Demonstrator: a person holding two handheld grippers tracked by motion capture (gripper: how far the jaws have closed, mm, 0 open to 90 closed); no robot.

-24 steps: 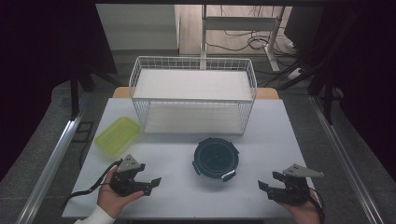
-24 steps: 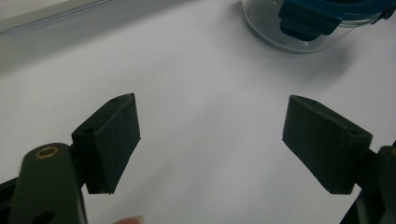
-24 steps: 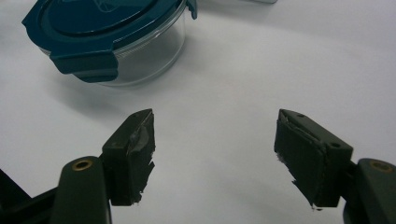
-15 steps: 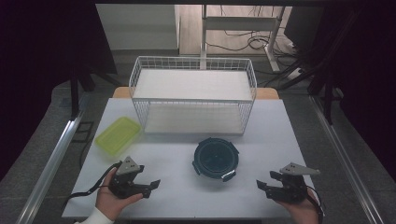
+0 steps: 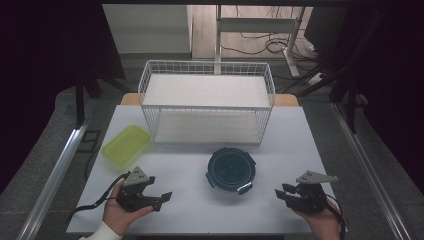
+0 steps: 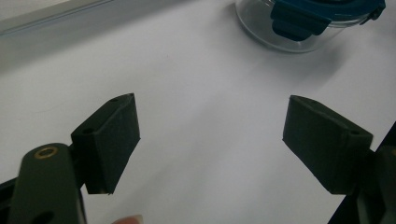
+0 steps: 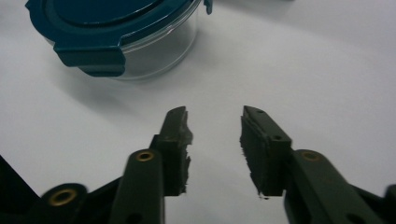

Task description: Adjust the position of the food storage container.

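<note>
Little has moved since the earlier frames — both hands rest near the bottom edge. The left gripper (image 5: 159, 197) gapes wide, the right gripper (image 5: 286, 192) stands narrower, both empty. The container (image 5: 231, 169) sits lower centre; a narrow right approach could shove it — not grasp.

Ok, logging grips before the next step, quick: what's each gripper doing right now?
Left gripper: open wide, holding nothing.
Right gripper: jaws partly open, nothing between them.
</note>
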